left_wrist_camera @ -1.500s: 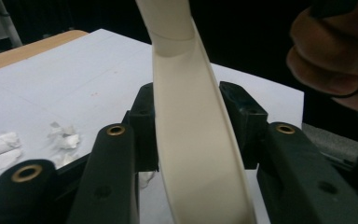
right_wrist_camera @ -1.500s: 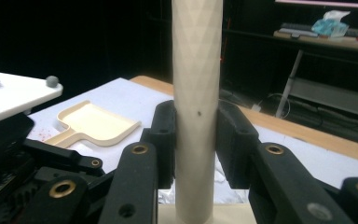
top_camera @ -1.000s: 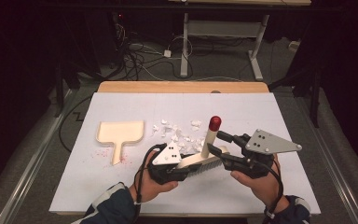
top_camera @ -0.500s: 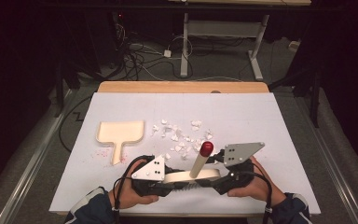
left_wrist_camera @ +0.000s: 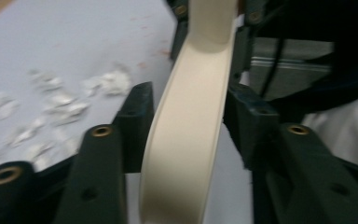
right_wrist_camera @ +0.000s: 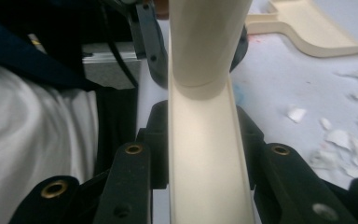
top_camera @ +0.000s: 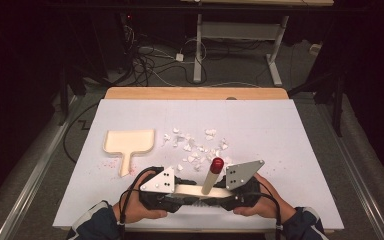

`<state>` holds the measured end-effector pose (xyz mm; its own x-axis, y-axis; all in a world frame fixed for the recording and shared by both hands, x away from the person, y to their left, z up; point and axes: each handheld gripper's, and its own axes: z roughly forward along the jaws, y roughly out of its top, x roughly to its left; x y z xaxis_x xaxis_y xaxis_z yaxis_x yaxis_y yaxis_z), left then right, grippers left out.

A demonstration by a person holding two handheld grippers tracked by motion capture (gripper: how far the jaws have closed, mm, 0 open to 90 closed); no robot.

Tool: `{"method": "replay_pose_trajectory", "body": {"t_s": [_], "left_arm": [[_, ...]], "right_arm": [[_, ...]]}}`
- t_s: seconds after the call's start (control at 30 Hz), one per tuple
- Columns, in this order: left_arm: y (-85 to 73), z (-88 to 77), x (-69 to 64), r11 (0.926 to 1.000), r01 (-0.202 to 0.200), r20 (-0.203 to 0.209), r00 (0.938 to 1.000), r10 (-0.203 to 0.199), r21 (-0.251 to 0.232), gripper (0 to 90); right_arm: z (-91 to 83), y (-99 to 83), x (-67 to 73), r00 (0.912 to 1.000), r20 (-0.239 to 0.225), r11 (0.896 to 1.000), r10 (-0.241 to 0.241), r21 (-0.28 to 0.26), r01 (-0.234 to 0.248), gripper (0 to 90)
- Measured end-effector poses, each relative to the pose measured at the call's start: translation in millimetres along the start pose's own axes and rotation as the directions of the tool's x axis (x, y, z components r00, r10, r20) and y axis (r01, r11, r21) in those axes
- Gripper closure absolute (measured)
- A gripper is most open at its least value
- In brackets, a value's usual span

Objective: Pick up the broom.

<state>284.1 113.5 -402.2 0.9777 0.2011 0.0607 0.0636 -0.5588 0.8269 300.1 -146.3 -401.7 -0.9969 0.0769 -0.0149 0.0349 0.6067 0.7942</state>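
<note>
Both pairs of fingers are pinching one cream brush (top_camera: 200,190), one at each end of its long head. The left gripper (left_wrist_camera: 186,121) is clamping the head from its sides, and the right gripper (right_wrist_camera: 205,149) is doing the same from the opposite end. The brush is sitting low over the near edge of the white tabletop (top_camera: 290,145), its handle with a red tip (top_camera: 216,163) slanting upward between the grippers. White scraps (top_camera: 195,145) are lying scattered just beyond, and a cream dustpan (top_camera: 129,142) is resting to their left.
</note>
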Motion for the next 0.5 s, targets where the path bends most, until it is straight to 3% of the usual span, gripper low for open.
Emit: {"method": "replay_pose_trajectory", "body": {"t_s": [0.1, 0.17, 0.2, 0.27, 0.3, 0.33, 0.4, 0.43, 0.47, 0.5], "left_arm": [[-3.7, -13.4, 2.7, 0.9993, 0.029, -0.104, 0.9941, -0.031, -0.022, 40.0], [-8.9, -24.3, 4.2, 0.9976, 0.055, -0.179, 0.9819, -0.062, -0.043, 32.2], [-12.8, -29.7, 4.8, 0.9967, 0.062, -0.225, 0.9718, -0.072, -0.054, 30.0], [-23.5, -37.7, 4.9, 0.9969, 0.065, -0.349, 0.9339, -0.077, -0.045, 25.5], [-30.7, -41.3, 4.9, 0.9977, 0.062, -0.39, 0.9184, -0.068, -0.027, 25.3], [-40.1, -44.9, 4.2, 0.9977, 0.068, -0.434, 0.8986, -0.064, -0.007, 24.0], [-53.1, -50.1, 2.8, 0.9969, 0.075, -0.477, 0.8768, -0.057, 0.02, 22.8], [-60.1, -53.0, 1.5, 0.9965, 0.076, -0.507, 0.8607, -0.047, 0.035, 21.8], [-68.2, -57.5, 0.7, 0.9949, 0.095, -0.525, 0.8485, -0.062, 0.035, 21.7], [-74.3, -61.7, 0.5, 0.9931, 0.113, -0.525, 0.8475, -0.08, 0.031, 21.6]], "right_arm": [[-5.5, -0.4, -2.8, 0.9985, 0.047, 0.999, 0.026, -0.022, -0.025, 67.6], [-10.5, 0.6, -4.4, 0.9966, 0.074, 0.999, 0.034, -0.039, -0.031, 67.6], [-12.5, 1.2, -5.5, 0.995, 0.092, 0.998, 0.04, -0.045, -0.036, 67.6], [-16.4, 1.5, -8.6, 0.9912, 0.119, 0.997, 0.057, -0.058, -0.05, 67.6], [-17.9, 1.1, -10.5, 0.988, 0.136, 0.996, 0.074, -0.067, -0.065, 67.6], [-19.6, 0.4, -12.7, 0.9853, 0.146, 0.994, 0.089, -0.071, -0.079, 67.5], [-22.8, -1.2, -16.1, 0.9751, 0.184, 0.991, 0.124, -0.078, -0.111, 67.5], [-24.7, -2.1, -17.9, 0.9706, 0.198, 0.989, 0.136, -0.084, -0.122, 67.5], [-26.6, -2.9, -19.4, 0.9672, 0.208, 0.987, 0.145, -0.093, -0.128, 67.5], [-28.7, -3.3, -20.9, 0.9598, 0.232, 0.985, 0.158, -0.099, -0.138, 67.5]]}}
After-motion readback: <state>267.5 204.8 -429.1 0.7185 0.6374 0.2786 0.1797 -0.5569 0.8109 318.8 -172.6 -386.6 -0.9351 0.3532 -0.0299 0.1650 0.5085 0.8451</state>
